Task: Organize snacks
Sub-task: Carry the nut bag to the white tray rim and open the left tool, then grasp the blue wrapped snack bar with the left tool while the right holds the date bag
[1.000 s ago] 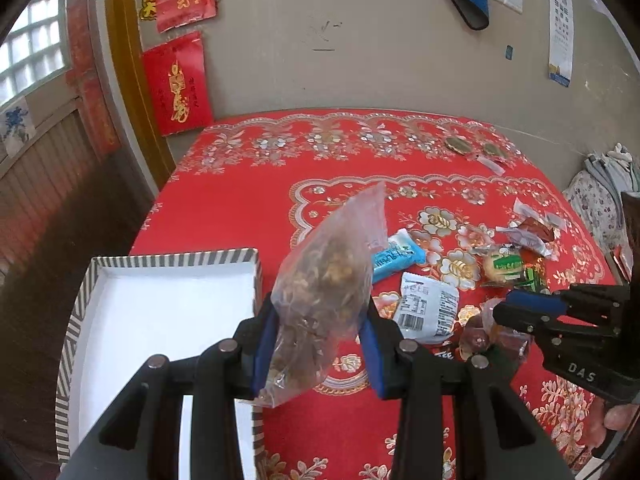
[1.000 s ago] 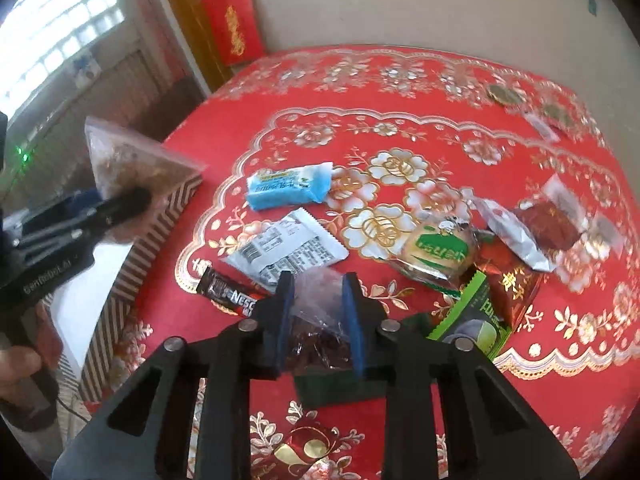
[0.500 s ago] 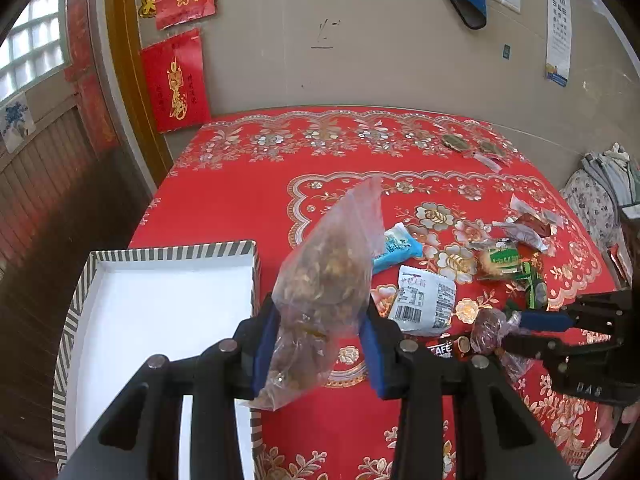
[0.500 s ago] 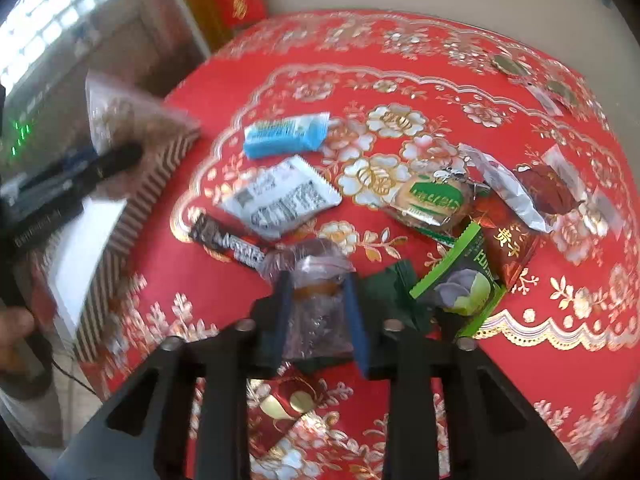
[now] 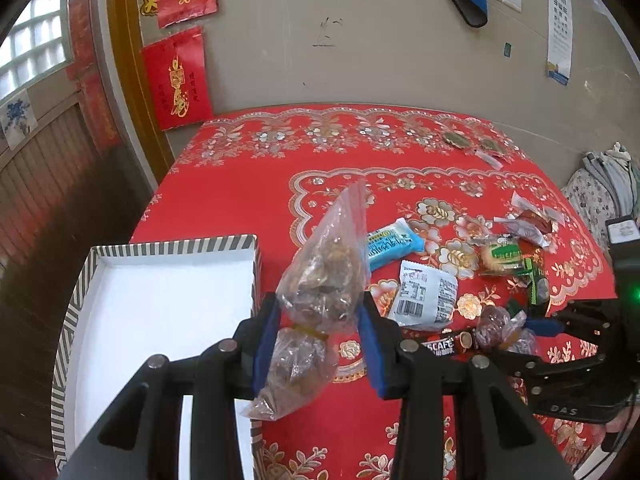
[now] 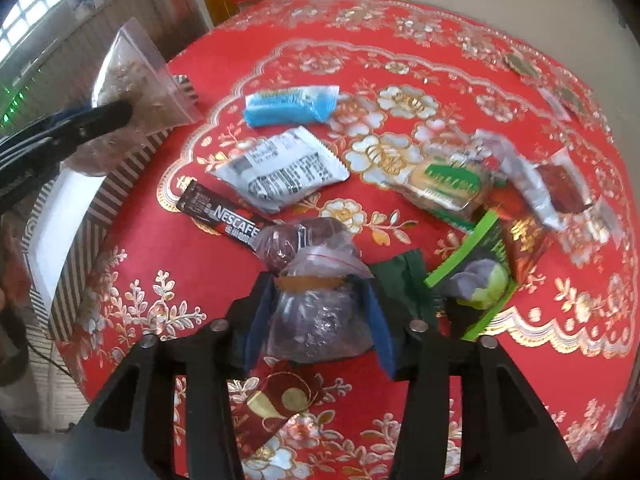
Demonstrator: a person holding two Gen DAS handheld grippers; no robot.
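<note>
Your right gripper (image 6: 316, 320) has changed in the last second: a moment ago its jaws were pinched tight on the small clear bag of dark red fruit (image 6: 316, 312), and now they are opening. The bag sits between the blue pads, resting on the red tabletop (image 6: 400, 60), and whether the pads press it or not is hard to tell. That reads as a release or a re-grip, not a lift, so this bag has not left the pile. The wrist has also tipped more steeply down over it.

Your left gripper (image 5: 316, 332) has not changed. Its jaws are at a narrow gap, clamped on the clear bag of brown snacks (image 5: 320, 292), which hangs in the air over the right edge of the striped tray (image 5: 160, 246). From that bag the white tray floor lies at about 9 o'clock, with nothing in the part you can see.

From the fruit bag, the coffee stick (image 6: 224, 216) touches it at 10 o'clock, the white packet (image 6: 284, 172) lies at 12, the blue packet (image 6: 288, 106) beyond it, and the green wrappers (image 6: 476, 280) at 3. All remain unsorted.
</note>
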